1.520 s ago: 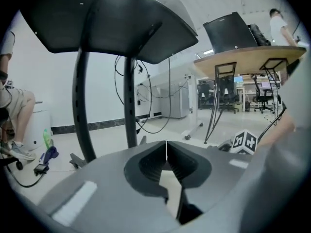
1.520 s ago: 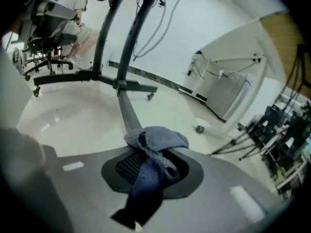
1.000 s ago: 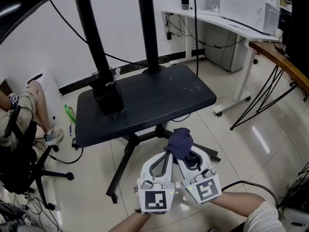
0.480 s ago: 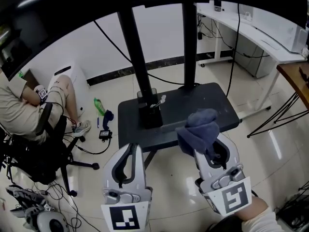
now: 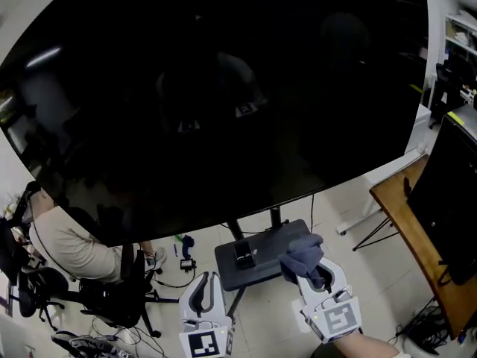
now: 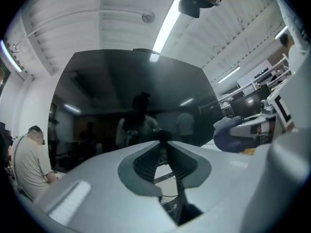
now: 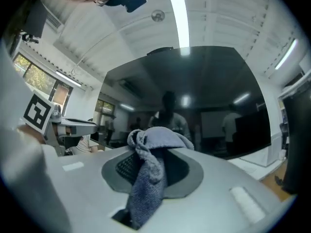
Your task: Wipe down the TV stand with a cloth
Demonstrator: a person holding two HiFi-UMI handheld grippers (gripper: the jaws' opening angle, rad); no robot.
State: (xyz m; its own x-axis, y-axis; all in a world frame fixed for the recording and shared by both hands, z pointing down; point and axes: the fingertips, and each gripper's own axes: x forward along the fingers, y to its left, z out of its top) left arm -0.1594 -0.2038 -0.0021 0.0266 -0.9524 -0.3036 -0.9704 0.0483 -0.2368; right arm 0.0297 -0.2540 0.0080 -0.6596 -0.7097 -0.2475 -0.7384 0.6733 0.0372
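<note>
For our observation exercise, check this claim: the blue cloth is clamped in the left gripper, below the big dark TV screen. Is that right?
No. The cloth is clamped in the right gripper, not the left, as the right gripper view shows. The left gripper is shut on nothing. Both do sit below the TV screen.

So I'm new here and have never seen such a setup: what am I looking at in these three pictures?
No robot: a person holds a two-jaw gripper in each hand. The head view looks down from their head at a big dark TV, its stand's shelf and both grippers. The other two pictures come from cameras riding on each gripper. The left gripper is shut and empty; the right gripper pinches a blue-grey cloth. A small dark box sits on the shelf.
</note>
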